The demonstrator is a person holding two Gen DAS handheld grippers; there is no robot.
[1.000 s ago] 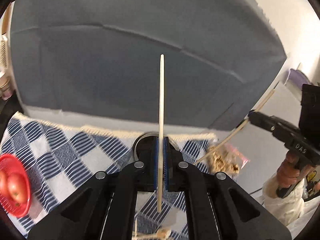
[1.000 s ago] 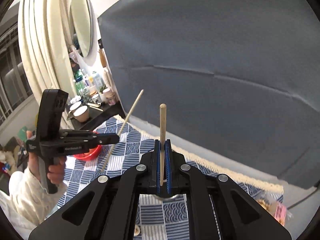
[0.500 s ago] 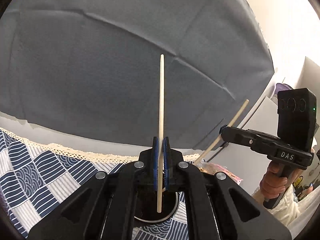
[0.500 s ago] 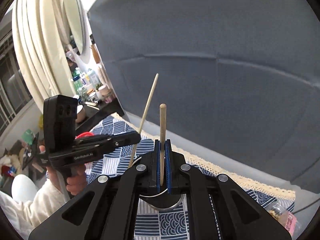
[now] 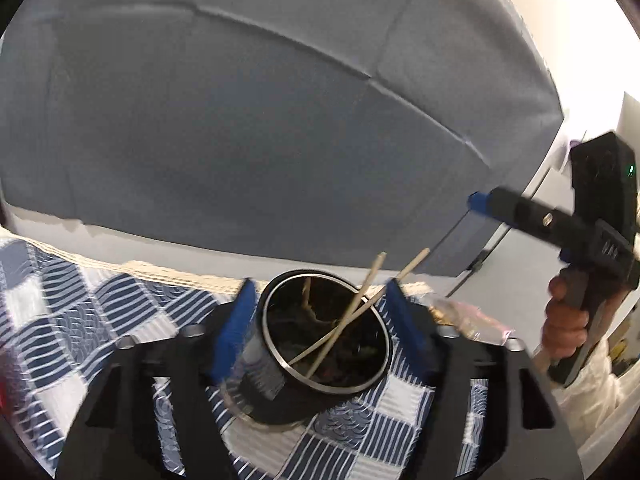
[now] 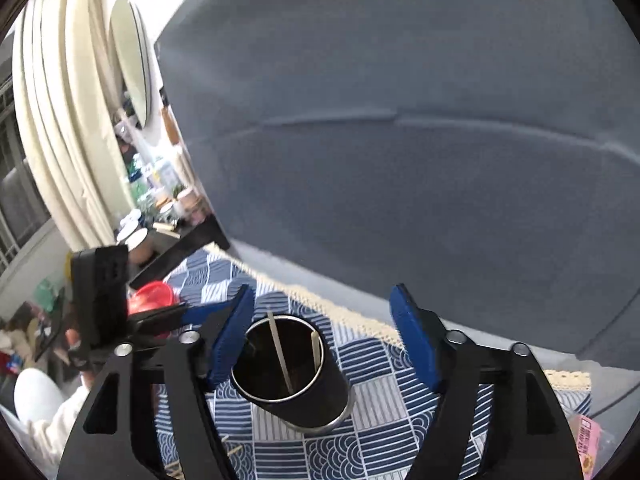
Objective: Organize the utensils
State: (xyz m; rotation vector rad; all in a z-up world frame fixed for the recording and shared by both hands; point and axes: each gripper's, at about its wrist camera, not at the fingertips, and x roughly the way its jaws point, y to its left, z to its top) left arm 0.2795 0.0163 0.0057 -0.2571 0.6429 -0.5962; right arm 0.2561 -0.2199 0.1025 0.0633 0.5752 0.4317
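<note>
The dark holder on the checked tablecloth has two chopsticks leaning toward 1 o'clock. Left gripper and right gripper, tilted downward, have just opened wide, empty, flanking it.

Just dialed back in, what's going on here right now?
A person holds a gripper in each hand over a dark cup on a blue patterned cloth. Both grippers have just been opening, and nothing is between their fingers now. The two chopsticks lean inside the cup, crossed, tops sticking out past the rim. The left gripper and the right gripper each straddle the cup with open fingers, not touching the chopsticks.
</note>
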